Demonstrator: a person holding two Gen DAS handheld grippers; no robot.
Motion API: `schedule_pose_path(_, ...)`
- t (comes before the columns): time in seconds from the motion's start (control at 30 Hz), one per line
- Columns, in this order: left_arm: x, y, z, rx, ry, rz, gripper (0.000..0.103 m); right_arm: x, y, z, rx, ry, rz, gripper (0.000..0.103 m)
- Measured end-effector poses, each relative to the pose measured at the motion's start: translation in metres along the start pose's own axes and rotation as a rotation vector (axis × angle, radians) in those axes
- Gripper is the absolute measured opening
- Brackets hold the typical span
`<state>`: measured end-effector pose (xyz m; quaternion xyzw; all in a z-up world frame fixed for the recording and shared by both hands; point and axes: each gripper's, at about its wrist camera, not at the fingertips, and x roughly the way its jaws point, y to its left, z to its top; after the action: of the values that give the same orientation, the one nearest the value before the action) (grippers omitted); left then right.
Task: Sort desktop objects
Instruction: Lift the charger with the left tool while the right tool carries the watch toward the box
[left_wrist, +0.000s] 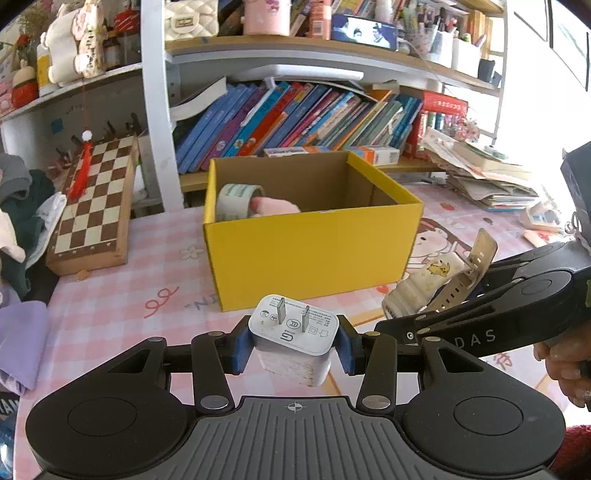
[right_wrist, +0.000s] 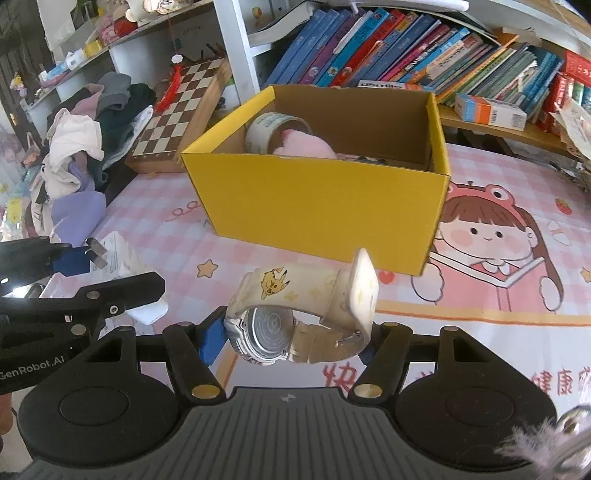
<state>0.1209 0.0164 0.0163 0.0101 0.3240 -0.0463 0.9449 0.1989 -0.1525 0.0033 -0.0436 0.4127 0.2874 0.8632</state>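
Note:
My left gripper (left_wrist: 293, 345) is shut on a white plug charger (left_wrist: 293, 332), prongs pointing up, held above the pink tablecloth in front of the yellow box (left_wrist: 310, 254). My right gripper (right_wrist: 291, 343) is shut on a cream wristwatch (right_wrist: 295, 314) with a yellow cartoon print on its strap. The watch (left_wrist: 439, 280) and right gripper also show at the right of the left wrist view. The open yellow box (right_wrist: 317, 199) holds a tape roll (right_wrist: 273, 129) and a pink soft item (right_wrist: 306, 147). The charger (right_wrist: 118, 251) appears at the left in the right wrist view.
A chessboard (left_wrist: 94, 206) leans left of the box beside a pile of clothes (right_wrist: 81, 147). Books (left_wrist: 295, 118) fill the shelf behind. A stack of papers (left_wrist: 487, 177) lies at the right. A hand (left_wrist: 565, 365) grips the right tool.

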Motion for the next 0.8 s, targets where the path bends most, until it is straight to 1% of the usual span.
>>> schedule_pose_path(0.17,-0.004,-0.011,-0.001,0.024,-0.006,-0.021,0.044,-0.013,-0.005,-0.011,0.012,-0.005,-0.032,0.065)
schedule_pose_path(0.43,-0.005,-0.025,0.004,0.061,-0.027,-0.054,0.044,-0.03,-0.016,-0.019,0.025,-0.033,-0.075,0.065)
schedule_pose_path(0.6,-0.004,-0.033,0.011,0.084,-0.044,-0.073,0.044,-0.036,-0.02,-0.017,0.025,-0.049,-0.079,0.065)
schedule_pose_path(0.8,-0.002,-0.034,0.021,0.09,-0.065,-0.072,0.044,-0.038,-0.025,-0.005,0.018,-0.073,-0.074,0.065)
